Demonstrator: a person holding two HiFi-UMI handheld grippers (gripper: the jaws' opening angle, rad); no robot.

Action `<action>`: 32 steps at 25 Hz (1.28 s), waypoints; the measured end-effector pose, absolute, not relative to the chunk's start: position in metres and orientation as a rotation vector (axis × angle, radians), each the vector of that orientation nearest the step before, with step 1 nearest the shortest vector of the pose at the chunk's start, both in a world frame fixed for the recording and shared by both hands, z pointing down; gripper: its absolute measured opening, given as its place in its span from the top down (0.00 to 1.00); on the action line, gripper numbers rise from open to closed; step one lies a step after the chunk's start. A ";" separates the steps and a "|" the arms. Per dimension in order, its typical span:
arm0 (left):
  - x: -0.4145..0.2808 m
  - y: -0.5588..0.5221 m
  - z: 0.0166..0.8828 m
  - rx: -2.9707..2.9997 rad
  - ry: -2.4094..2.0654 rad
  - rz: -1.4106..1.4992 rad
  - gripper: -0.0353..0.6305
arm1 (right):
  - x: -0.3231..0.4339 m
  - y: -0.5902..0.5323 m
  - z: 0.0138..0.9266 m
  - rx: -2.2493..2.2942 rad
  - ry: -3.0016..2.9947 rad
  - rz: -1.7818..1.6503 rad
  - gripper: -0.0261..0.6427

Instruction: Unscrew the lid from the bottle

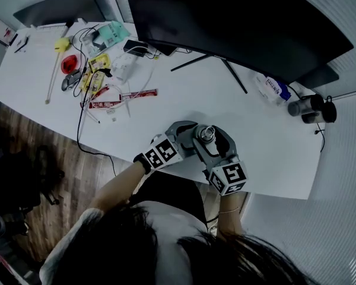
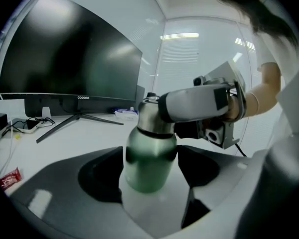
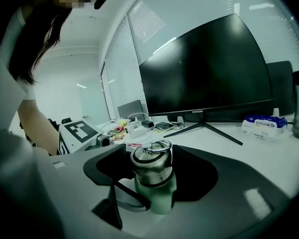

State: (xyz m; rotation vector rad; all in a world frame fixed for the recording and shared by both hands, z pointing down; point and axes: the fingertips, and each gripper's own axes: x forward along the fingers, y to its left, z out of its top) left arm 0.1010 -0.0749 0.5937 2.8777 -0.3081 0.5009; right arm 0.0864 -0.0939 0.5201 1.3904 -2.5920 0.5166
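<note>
My left gripper (image 2: 150, 176) is clamped on the green bottle (image 2: 148, 153), and my right gripper (image 3: 152, 178) is pinching its steel lid (image 3: 150, 164), well in front of the monitor (image 3: 204, 73) near the table (image 1: 166, 105) edge. My worry is that a weak left grip lets the whole bottle spin with the lid or slip out

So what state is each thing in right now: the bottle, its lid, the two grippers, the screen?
bottle: upright, gripped around its green body.
lid: on the bottle, not yet off.
left gripper: shut on the bottle.
right gripper: shut on the lid.
monitor: screen dark.
</note>
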 end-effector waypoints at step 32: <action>0.098 -0.062 0.599 2.924 0.632 0.872 0.38 | 0.066 -0.073 0.521 0.034 -2.735 0.369 0.57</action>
